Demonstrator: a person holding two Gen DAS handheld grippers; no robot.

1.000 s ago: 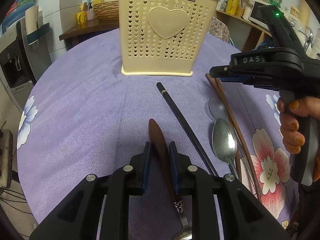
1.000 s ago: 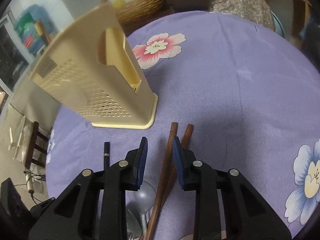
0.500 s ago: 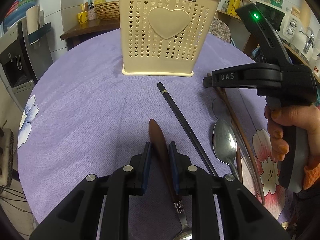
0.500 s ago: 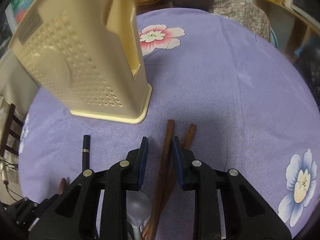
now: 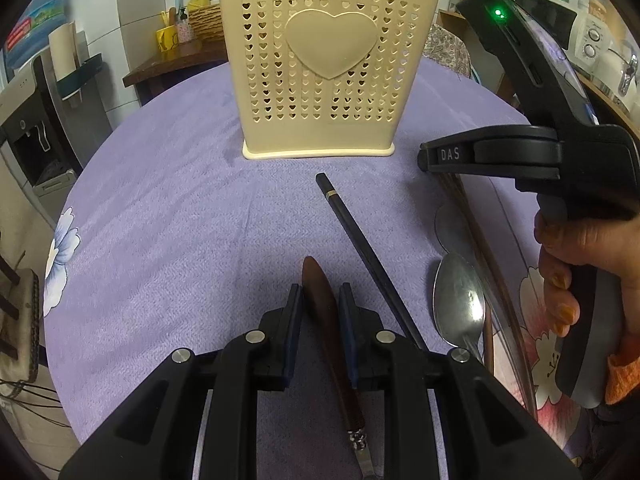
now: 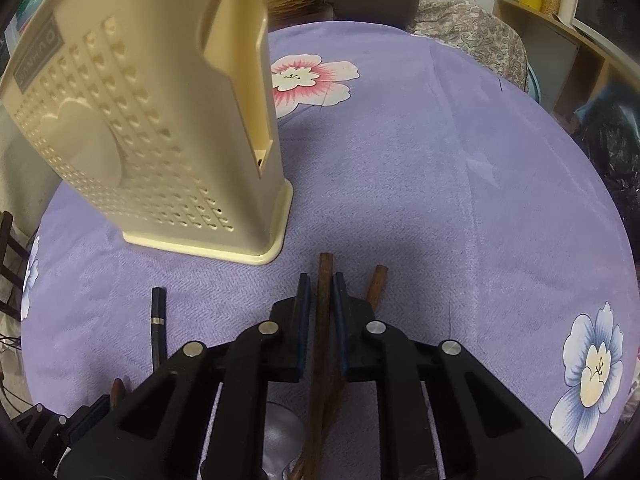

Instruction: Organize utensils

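A cream perforated utensil caddy (image 5: 328,72) (image 6: 160,140) stands upright on the purple cloth. My left gripper (image 5: 320,300) is shut on the brown handle (image 5: 316,276) of a metal utensil lying on the cloth. A black chopstick (image 5: 360,240) (image 6: 158,312) and a steel spoon (image 5: 458,300) lie to its right. My right gripper (image 6: 321,292) points down just right of the caddy's base. Its jaws are closing, and the pads press on a brown wooden chopstick (image 6: 325,266). A second brown chopstick (image 6: 378,284) lies just beside it.
A round table carries a purple flowered cloth (image 6: 440,160). A hand (image 5: 568,248) holds the right gripper's black grip at the right of the left wrist view. Another spoon bowl (image 5: 448,224) lies under the brown chopsticks. Shelves and a woven basket (image 5: 204,20) stand behind.
The right gripper's jaws have closed onto the brown chopstick, and it has tipped further down beside the caddy. The left gripper keeps still on the brown handle.
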